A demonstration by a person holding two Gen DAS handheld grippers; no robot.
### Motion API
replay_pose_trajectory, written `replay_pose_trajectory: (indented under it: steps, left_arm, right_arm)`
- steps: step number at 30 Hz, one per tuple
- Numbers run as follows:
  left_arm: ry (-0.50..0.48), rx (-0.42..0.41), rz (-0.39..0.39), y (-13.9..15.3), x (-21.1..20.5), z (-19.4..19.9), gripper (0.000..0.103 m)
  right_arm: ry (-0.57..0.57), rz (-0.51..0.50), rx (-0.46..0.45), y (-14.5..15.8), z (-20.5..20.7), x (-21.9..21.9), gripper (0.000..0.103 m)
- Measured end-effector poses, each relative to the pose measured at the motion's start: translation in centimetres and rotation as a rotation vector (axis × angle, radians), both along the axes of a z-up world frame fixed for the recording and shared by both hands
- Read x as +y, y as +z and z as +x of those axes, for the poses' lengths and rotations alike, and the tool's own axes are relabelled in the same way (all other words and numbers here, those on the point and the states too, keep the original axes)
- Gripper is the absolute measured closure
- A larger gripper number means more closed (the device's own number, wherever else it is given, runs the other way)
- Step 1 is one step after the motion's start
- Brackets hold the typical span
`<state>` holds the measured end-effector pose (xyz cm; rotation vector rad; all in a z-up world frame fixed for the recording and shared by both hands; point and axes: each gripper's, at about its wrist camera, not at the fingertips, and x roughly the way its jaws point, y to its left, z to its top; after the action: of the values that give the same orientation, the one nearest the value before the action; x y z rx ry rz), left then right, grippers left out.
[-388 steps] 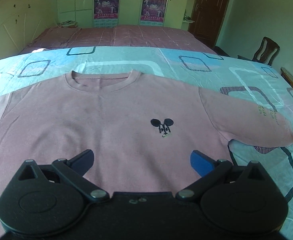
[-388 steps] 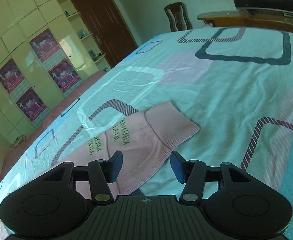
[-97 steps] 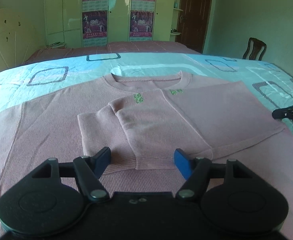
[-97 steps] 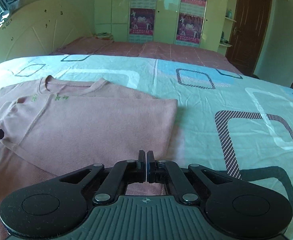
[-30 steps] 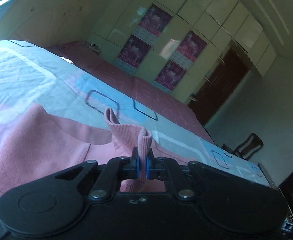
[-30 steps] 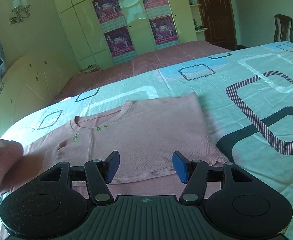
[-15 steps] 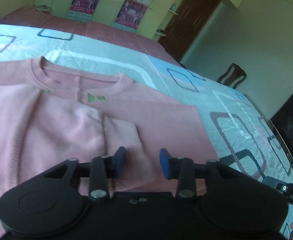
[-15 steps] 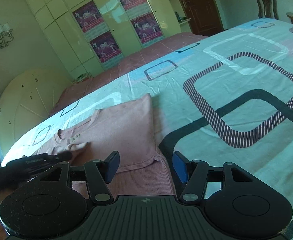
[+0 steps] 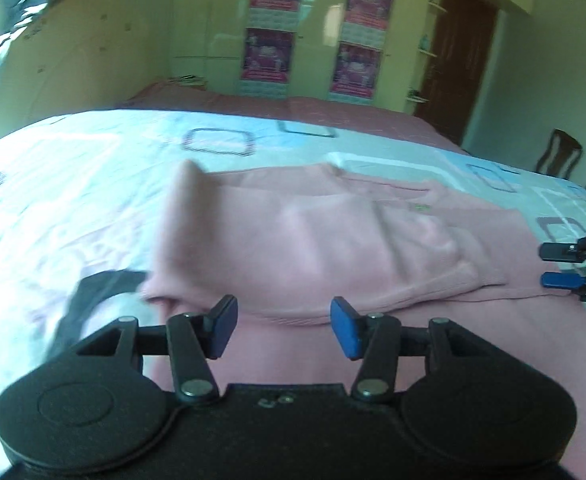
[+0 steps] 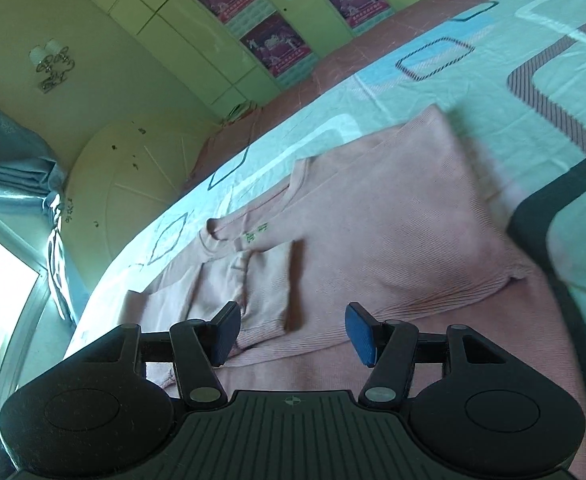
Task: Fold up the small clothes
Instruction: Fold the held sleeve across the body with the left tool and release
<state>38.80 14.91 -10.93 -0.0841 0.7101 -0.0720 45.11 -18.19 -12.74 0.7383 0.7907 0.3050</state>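
left gripper (image 9: 284,328), right gripper (image 10: 293,332): jaws apart, empty.

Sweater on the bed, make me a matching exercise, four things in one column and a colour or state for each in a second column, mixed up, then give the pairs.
Things:
1. sweater
2. left gripper
3. door
4. bedsheet

Colour or state:
A. dark brown
B. pale blue with square outlines
C. pink, both sleeves folded in over the body
D. open, nothing between the pads

Pairs: 1-C, 2-D, 3-A, 4-B
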Motion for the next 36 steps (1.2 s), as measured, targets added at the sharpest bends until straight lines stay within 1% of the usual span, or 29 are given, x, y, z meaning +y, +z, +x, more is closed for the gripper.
replay_pose_trajectory:
  steps: [2, 4, 6, 8, 10, 11, 12, 13, 14, 16, 17, 19, 22, 23, 24, 25, 26, 27, 30, 34, 36]
  left_arm:
    - [0.069, 0.009, -0.006, -0.4, 2.6, 0.1, 0.054]
    - [0.099, 0.021, -0.020, -0.8, 4.3, 0.9, 0.055]
    - [0.074, 0.035, -0.026, -1.2, 5.0, 1.8, 0.057]
    - [0.043, 0.048, -0.030, -1.6, 5.2, 3.0, 0.062]
    - [0.027, 0.048, -0.008, -1.9, 5.2, 3.8, 0.063]
    - [0.018, 0.048, -0.011, -2.0, 5.4, 4.2, 0.067]
    - [0.011, 0.046, -0.021, -2.1, 5.6, 4.4, 0.070]
    - [0.007, 0.046, -0.029, -2.1, 5.9, 4.5, 0.080]
    - [0.001, 0.050, -0.038, -2.3, 6.2, 4.7, 0.088]
    - [-0.013, 0.061, -0.063, -2.5, 7.0, 4.9, 0.091]
    - [-0.021, 0.066, -0.069, -2.5, 7.1, 4.9, 0.092]
    - [-0.038, 0.071, -0.061, -2.6, 7.1, 4.9, 0.092]
    - [-0.048, 0.079, -0.059, -2.8, 7.0, 4.9, 0.093]
    - [-0.054, 0.081, -0.057, -2.9, 6.9, 4.8, 0.093]
    - [-0.058, 0.080, -0.046, -2.9, 6.7, 4.8, 0.093]
    - [-0.060, 0.080, -0.038, -2.9, 6.6, 4.7, 0.093]
    - [-0.063, 0.081, -0.037, -2.9, 6.5, 4.8, 0.093]
    - [-0.065, 0.082, -0.038, -2.9, 6.5, 4.9, 0.093]
    - [-0.073, 0.085, -0.046, -2.9, 6.7, 4.8, 0.093]
    - [-0.089, 0.090, -0.042, -2.9, 6.8, 5.0, 0.093]
    - [-0.096, 0.093, -0.039, -2.9, 6.8, 5.1, 0.093]
  right_arm:
    - [0.007, 0.019, 0.032, -0.8, 1.2, 0.9, 0.045]
    - [0.011, 0.026, 0.076, -1.6, 2.2, 1.4, 0.045]
    - [0.009, 0.031, 0.092, -1.9, 2.9, 1.8, 0.045]
    - [0.022, 0.029, 0.095, -2.1, 3.4, 2.3, 0.045]
    - [0.042, 0.003, 0.095, -2.0, 3.8, 3.1, 0.045]
    - [0.050, -0.013, 0.094, -1.9, 4.2, 3.7, 0.046]
    - [0.065, -0.024, 0.096, -1.9, 4.5, 4.3, 0.066]
    - [0.087, -0.038, 0.105, -1.9, 4.8, 4.8, 0.096]
    - [0.101, -0.064, 0.106, -1.9, 5.0, 5.3, 0.096]
    - [0.131, -0.151, 0.070, -1.2, 5.1, 6.4, 0.098]
    - [0.135, -0.176, 0.046, -0.6, 4.9, 6.6, 0.098]
    - [0.110, -0.223, -0.045, 1.8, 4.1, 6.4, 0.098]
    - [0.022, -0.273, -0.257, 6.4, 1.5, 5.0, 0.098]
    - [0.012, -0.304, -0.293, 6.7, 0.9, 4.7, 0.098]
    - [0.033, -0.351, -0.262, 5.9, 1.2, 4.7, 0.098]
    - [0.066, -0.383, -0.185, 4.4, 2.0, 4.8, 0.098]
    - [0.086, -0.401, -0.111, 2.6, 2.5, 4.9, 0.098]
    - [0.097, -0.395, -0.077, 1.3, 2.5, 4.7, 0.098]
    - [0.071, -0.368, -0.048, -0.4, 1.1, 4.6, 0.098]
    - [0.038, -0.350, -0.049, -0.4, -0.3, 4.3, 0.098]
    - [0.041, -0.372, -0.031, -0.7, -0.4, 4.8, 0.098]
